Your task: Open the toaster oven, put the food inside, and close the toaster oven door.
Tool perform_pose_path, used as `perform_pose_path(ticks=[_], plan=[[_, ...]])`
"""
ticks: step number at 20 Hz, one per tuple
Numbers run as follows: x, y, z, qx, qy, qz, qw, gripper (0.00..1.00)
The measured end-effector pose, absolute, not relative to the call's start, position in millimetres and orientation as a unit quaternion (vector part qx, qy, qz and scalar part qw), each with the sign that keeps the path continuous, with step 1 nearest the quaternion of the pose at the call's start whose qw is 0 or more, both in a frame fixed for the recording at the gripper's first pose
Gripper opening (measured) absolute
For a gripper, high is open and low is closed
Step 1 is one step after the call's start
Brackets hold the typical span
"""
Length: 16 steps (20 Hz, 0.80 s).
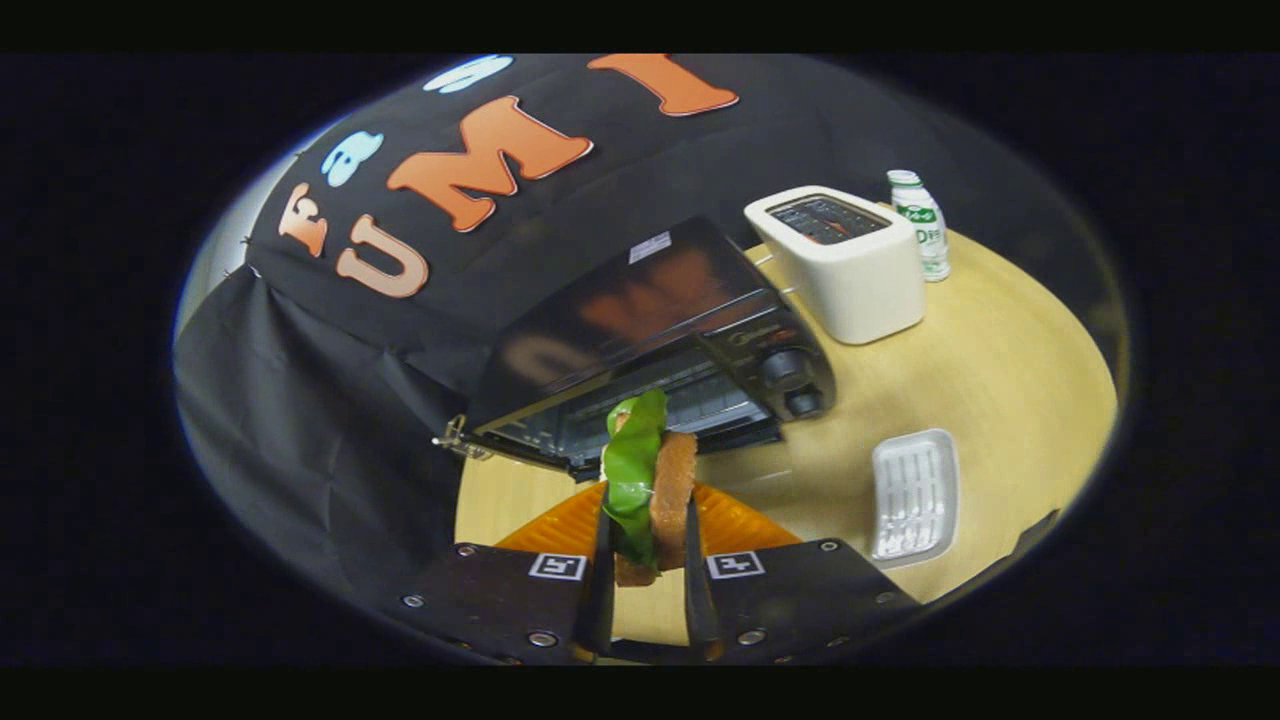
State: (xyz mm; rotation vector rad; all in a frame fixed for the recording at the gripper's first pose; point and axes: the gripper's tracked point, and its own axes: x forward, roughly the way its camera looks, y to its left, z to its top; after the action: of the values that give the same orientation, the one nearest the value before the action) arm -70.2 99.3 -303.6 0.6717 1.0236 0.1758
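My gripper (648,545) is shut on a toy sandwich (648,480), brown bread slices with a green lettuce leaf, held upright between both fingers. Below it sits an orange ribbed plate (745,525) on the wooden table. Just beyond the sandwich stands the black toaster oven (650,340), with knobs on its right side. Its glass door (520,445) hangs open toward me, the handle at its left corner. The wire rack inside is visible behind the sandwich top.
A white pop-up toaster (845,265) stands beyond the oven to the right, with a small white-and-green bottle (925,225) behind it. A white ribbed tray (913,495) lies on the round wooden table (1010,370) to the right of my fingers. Black cloth walls the booth behind.
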Motion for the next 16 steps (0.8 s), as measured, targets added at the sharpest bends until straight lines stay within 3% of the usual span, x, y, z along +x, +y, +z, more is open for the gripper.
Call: perform_pose_path(ticks=[10,16], plan=[[-36,163,-340,0.431,0.469,0.067,0.768,0.29],[-20,179,-361,0.456,0.443,0.06,0.77,0.29]])
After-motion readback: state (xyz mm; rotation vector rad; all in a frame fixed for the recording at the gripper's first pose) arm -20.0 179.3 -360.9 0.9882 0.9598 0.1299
